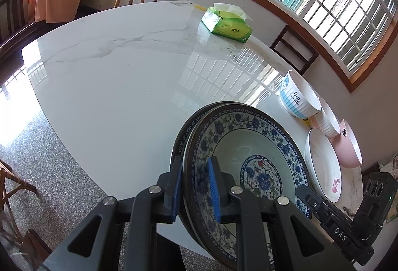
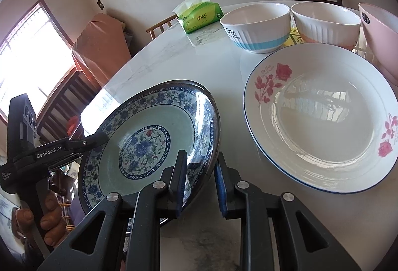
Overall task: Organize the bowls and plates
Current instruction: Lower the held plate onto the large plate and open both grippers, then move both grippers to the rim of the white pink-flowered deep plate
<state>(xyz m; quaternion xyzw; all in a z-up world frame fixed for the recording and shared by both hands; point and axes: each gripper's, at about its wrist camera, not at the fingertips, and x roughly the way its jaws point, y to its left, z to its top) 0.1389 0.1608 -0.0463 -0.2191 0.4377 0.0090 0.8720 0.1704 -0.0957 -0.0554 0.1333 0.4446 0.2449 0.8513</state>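
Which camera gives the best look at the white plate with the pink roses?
The right wrist view: the white rose plate lies open on the table, nearly its whole face and blue rim visible. The left wrist view shows the same plate only edge-on and small, beyond the blue floral plate.

Plate point(image 2: 154, 131): blue-white floral, dark rim. Second plate point(image 2: 321, 121): white, pink roses, blue edge. Bowl point(image 2: 256, 26): white, light-blue band. Tissue pack point(image 2: 199, 14): green.
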